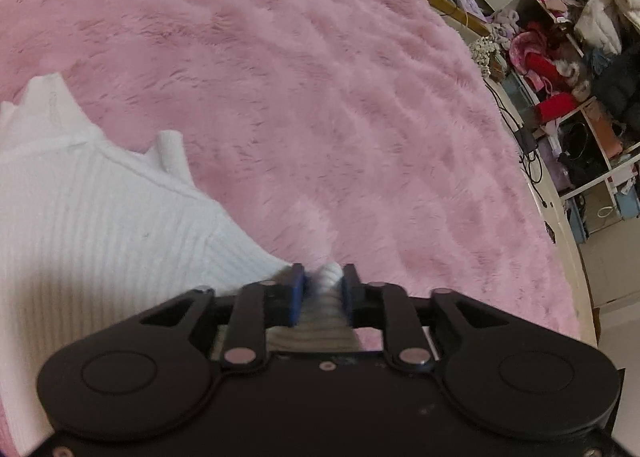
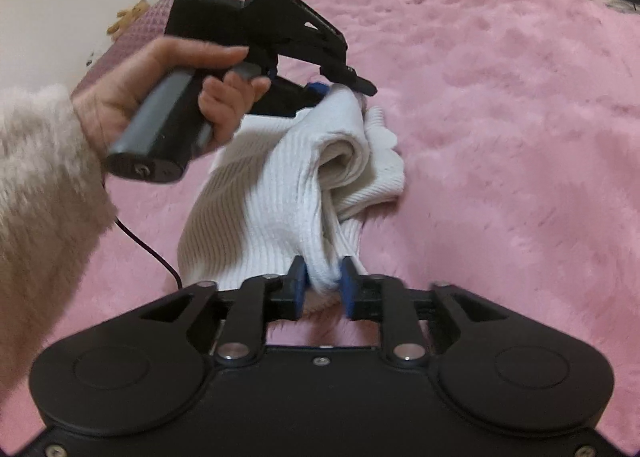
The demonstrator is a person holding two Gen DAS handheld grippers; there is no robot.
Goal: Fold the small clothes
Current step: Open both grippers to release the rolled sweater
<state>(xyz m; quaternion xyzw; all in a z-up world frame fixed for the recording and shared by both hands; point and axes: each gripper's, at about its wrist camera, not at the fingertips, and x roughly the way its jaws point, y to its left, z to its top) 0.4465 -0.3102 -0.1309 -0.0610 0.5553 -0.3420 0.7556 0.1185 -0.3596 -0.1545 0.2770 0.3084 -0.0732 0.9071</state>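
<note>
- One white ribbed garment [image 2: 288, 193], bunched at the centre of the right wrist view.
- Two black tools: the right tool [image 2: 323, 282] at lower centre, the left tool [image 2: 340, 87] at upper centre.
- One hand [image 2: 160, 97] in a fuzzy cream sleeve [image 2: 44, 193], at left.
- One pink fluffy blanket [image 1: 320, 97] covering the bed.
- One dark cable [image 2: 152, 253], lower left.

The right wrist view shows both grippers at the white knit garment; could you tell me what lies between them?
Only the white knit garment spans from the left gripper to the right gripper, bunched in a fold above the pink blanket.
</note>
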